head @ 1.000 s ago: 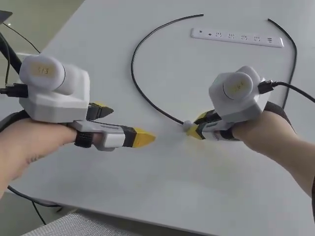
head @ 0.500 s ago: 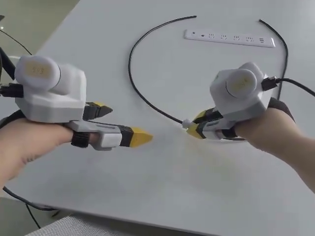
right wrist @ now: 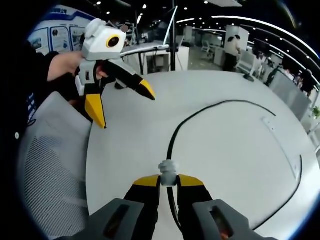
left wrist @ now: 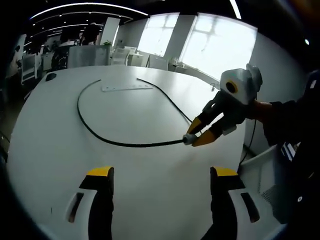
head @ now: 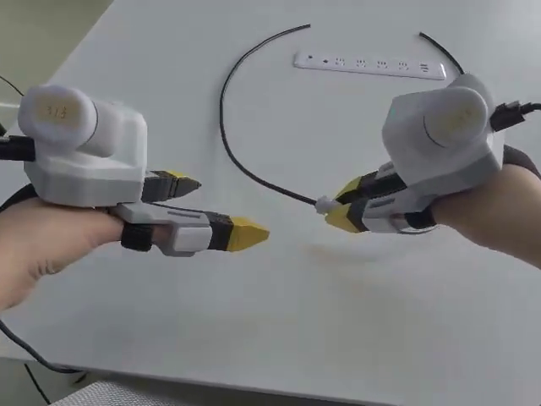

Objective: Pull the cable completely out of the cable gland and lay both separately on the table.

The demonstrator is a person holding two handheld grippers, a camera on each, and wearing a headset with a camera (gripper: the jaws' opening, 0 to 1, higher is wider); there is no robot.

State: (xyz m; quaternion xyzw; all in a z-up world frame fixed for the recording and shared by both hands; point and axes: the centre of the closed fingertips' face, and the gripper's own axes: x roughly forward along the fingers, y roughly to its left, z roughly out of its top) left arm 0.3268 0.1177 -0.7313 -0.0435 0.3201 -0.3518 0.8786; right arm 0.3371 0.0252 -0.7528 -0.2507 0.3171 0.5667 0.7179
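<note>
Head view: we see the right claw [head: 336, 207] clamped on the small white cable gland [head: 322, 205], its two yellow-tipped jaws drawn close on either side of the fitting. The black cable [head: 226, 135] sits in the gland. From the tip of the right claw it runs away across the white table [head: 296, 330] in a wide arc, bowing out toward the left claw's side and then curling back. Its free end lies near one end of the white power strip [head: 369, 64], well beyond both claws. A soft shadow lies on the table below the right claw.

The left claw [head: 221, 207] faces the right claw tip to tip, its jaws spread apart with nothing between them. Its nearer jaw tip is near the gland but apart from it, and it touches neither gland nor cable. The left hand [head: 51, 245] and the right hand [head: 499, 211] grip the handles.

In the right gripper view we look along the closed-in jaws. The gland is pinched between the yellow tips, standing a little past them, and a short run of cable passes back between the jaws. The left claw shows beyond the tips and to their left, and a grey mesh chair [right wrist: 50, 165] shows at the table's edge on that side.

In the left gripper view our own jaws stand wide, and the right claw with the gland shows ahead of them, a little to the right.
</note>
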